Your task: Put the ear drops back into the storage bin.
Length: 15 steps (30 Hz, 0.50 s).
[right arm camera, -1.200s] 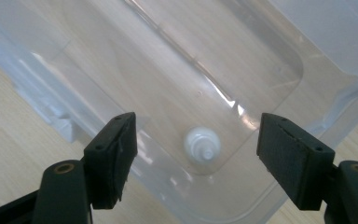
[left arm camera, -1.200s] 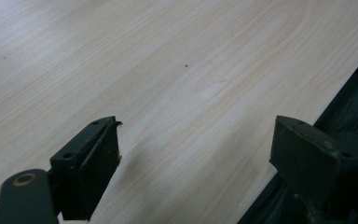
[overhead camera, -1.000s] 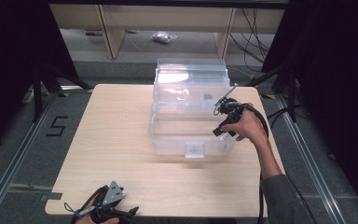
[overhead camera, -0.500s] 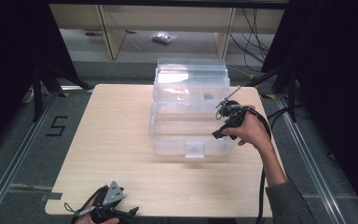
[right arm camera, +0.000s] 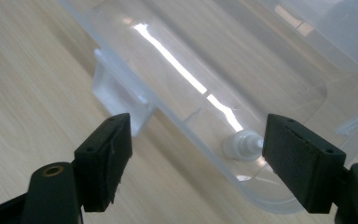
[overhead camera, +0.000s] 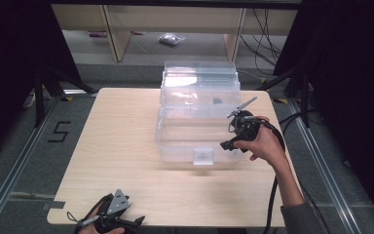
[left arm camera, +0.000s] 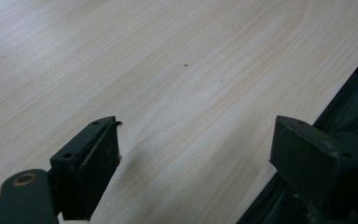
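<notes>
Box (overhead camera: pixel 197 122), clear and stacked, stands mid-surface (overhead camera: pixel 121 136) in the high view with the right gripper (overhead camera: pixel 230 144) at its near right corner, while the left gripper (left arm camera: pixel 196 154) gapes over bare wood and the right gripper's view shows wide jaws framing the box's latch (right arm camera: pixel 121 95).

There is one clear plastic box (overhead camera: pixel 198 122) just in front of the right gripper (overhead camera: pixel 230 144). One wooden table (overhead camera: pixel 121 146) lies under both. There are two grippers; the left gripper (overhead camera: pixel 126 225) is far from the box.

Light wood table (overhead camera: pixel 126 146) on grey floor (overhead camera: pixel 24 161) w/ "5" mark (overhead camera: pixel 58 131); shelf unit (overhead camera: pixel 117 29) behind, dark surrounds.
</notes>
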Each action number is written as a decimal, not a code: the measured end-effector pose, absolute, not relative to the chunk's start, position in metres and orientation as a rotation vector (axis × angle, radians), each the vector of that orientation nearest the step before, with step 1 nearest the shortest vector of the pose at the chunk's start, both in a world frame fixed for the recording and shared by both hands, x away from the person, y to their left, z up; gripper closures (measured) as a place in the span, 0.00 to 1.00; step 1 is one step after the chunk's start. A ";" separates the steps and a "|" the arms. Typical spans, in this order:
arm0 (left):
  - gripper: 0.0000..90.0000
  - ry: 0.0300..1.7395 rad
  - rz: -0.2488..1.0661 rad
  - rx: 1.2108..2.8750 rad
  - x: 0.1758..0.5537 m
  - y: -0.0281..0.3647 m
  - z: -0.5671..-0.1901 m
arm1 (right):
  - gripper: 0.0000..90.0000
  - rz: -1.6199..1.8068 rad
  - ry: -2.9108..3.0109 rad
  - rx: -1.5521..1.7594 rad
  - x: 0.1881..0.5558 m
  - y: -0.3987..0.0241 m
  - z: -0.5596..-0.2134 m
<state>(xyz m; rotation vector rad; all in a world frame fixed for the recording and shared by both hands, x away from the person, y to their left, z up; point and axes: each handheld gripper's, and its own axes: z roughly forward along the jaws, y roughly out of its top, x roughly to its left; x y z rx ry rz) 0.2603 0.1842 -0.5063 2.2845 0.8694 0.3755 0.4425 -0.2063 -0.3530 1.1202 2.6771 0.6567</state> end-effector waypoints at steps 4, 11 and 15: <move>0.17 0.868 0.380 2.287 0.260 0.184 -0.507 | 0.28 0.669 2.669 1.150 0.436 -0.207 -0.354; 0.17 0.873 0.370 2.291 0.260 0.184 -0.506 | 0.27 0.717 2.667 1.091 0.428 -0.211 -0.357; 0.17 0.866 0.377 2.285 0.260 0.184 -0.507 | 0.25 0.731 2.653 1.140 0.422 -0.211 -0.358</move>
